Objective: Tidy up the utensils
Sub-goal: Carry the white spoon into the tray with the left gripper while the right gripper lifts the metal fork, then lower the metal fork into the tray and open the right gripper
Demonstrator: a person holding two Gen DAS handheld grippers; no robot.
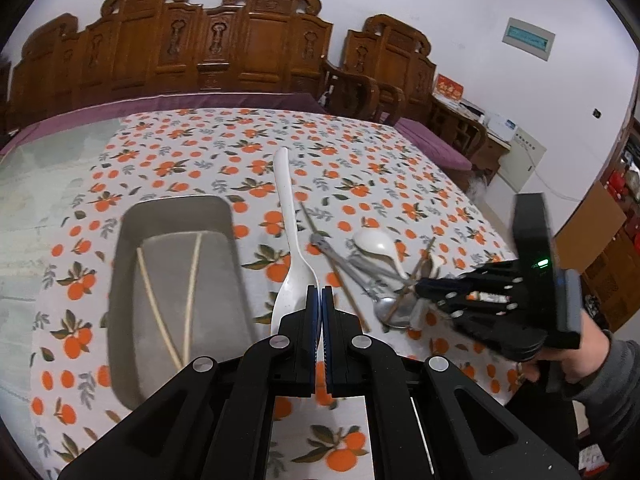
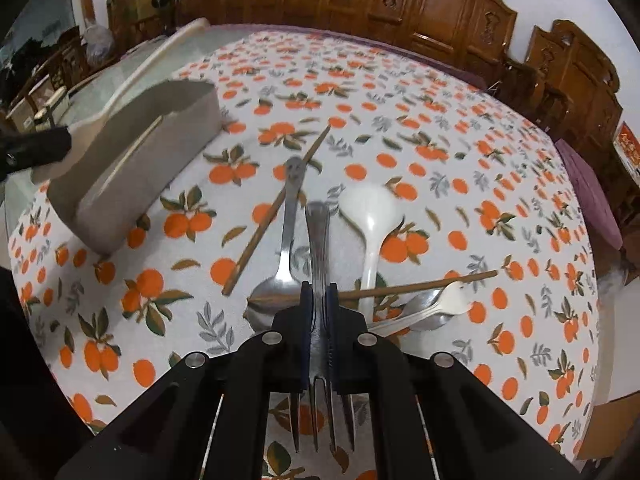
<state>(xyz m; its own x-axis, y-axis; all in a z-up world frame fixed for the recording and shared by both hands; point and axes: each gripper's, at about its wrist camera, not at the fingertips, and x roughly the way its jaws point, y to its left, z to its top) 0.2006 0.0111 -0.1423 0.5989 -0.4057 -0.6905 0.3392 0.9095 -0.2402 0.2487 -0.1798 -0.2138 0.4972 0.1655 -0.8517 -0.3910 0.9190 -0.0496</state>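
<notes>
Now, fork: a steel fork (image 2: 319,280) is clamped between the right gripper's (image 2: 319,300) pads; its long axis runs along the fingers, tines back toward the camera, handle end pointing away over the pile.
Right gripper: narrow, pinching the fork's neck; in the left wrist view (image 1: 420,292) it hangs tilted down over the pile, a hand (image 1: 576,356) behind it.
Pile: under the fork lie a steel spoon (image 2: 286,240) with a smiley handle, roughly parallel to the fork, a white ladle spoon (image 2: 370,216) just to the fork's right, and a white plastic fork (image 2: 448,300) further right.
Brown chopsticks: one (image 2: 276,208) lies diagonally left of the fork, one (image 2: 420,286) lies crosswise behind it.
Left gripper: (image 1: 320,300) jaws shut together, nothing between them; it hovers left of the fork's pile.
Long white spoon: (image 1: 288,216) lies lengthwise ahead of the left gripper.
Tray: a grey container (image 1: 120,280) well left of the fork holds two pale chopsticks (image 1: 192,280).
Surface: an orange-print tablecloth (image 2: 480,160).
</notes>
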